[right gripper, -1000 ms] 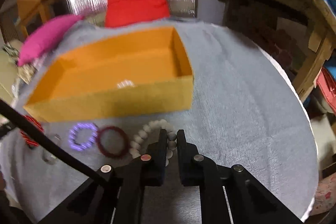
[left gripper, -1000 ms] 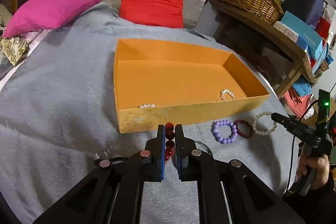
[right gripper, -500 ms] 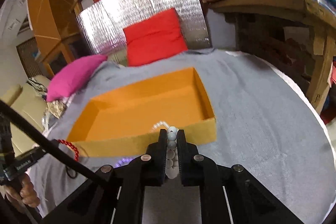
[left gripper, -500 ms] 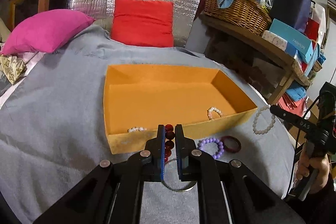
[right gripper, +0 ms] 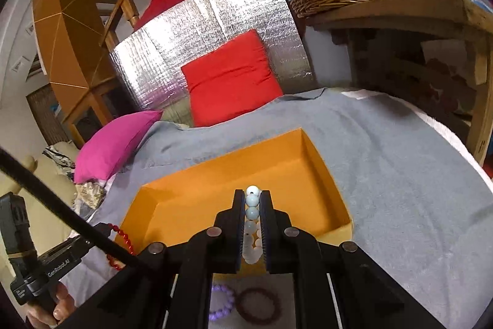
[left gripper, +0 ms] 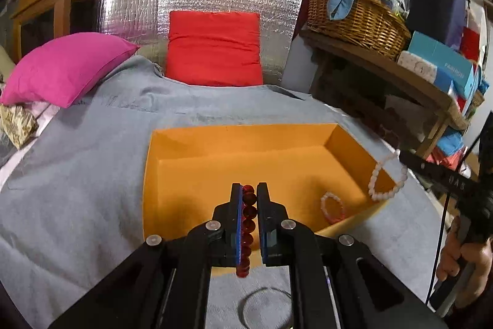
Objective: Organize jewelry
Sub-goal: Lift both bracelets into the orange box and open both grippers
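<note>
We have the left gripper (left gripper: 249, 190) clamped on the red bracelet (left gripper: 248, 213), right gripper (right gripper: 252, 198) clamped on the white bracelet (right gripper: 252, 205). Both held above the orange box (left gripper: 234, 141); purple bracelet (right gripper: 220, 302) on the grey cloth (right gripper: 400, 174).

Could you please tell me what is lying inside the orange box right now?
One small pearl bracelet lies near the orange box's right front corner. The left gripper covers part of the floor.
</note>
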A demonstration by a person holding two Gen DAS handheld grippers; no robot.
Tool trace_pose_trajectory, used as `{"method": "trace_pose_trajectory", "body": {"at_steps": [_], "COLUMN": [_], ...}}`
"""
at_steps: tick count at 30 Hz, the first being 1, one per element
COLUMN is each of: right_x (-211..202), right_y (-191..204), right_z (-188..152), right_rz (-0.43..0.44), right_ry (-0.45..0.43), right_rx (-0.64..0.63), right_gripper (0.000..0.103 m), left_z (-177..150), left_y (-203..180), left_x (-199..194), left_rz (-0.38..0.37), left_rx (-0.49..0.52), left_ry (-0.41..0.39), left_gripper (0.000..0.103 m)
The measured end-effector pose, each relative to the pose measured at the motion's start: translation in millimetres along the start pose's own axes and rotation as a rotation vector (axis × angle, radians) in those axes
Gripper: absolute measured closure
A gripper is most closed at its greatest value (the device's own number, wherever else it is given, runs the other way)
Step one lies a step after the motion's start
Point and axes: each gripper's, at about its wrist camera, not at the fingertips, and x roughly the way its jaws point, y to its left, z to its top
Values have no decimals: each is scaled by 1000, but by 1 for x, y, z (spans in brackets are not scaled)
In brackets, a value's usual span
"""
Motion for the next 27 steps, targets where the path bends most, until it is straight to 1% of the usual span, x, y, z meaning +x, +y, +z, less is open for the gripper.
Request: {"method": "trace_pose_trajectory", "body": {"at_steps": [3,7,10,15,16,17,19,20,21,23,27], "right_x": [16,43,54,60,59,56,49,46,42,36,24], "right_y": [-8,-23,-25,-33,-35,-35,-37,-37,-37,-36,-35], "right_z": [6,3,-1,-6,-6,-5,-3,-3,-3,-2,-3], "right_rz": [-14,-34,-48,-74,-77,-84,-92,-91,-91,-89,-76], "right_ry": [-1,68,104,138,135,128,120,116,110,101,103], "right_rx": [26,74,74,91,94,93,91,92,92,85,85], "right_gripper": [93,93,93,92,92,92,88,82,80,80,80], "left_z": [1,-1,-4,-9,-10,-11,-13,-14,-15,-17,-23], "left_y": [3,6,6,-5,-7,-11,-17,-20,-24,-29,-29], "left_x": [9,22,31,33,32,29,20,15,9,-1,-15], "left_rz": [14,63,82,143,158,181,221,237,246,248,246], "left_rx": [-12,-5,-2,66,85,105,148,175,200,230,243], "left_ry": [12,42,71,85,86,88,64,43,31,20,29], "left_gripper": [94,94,94,93,86,67,48,46,46,45,45]}}
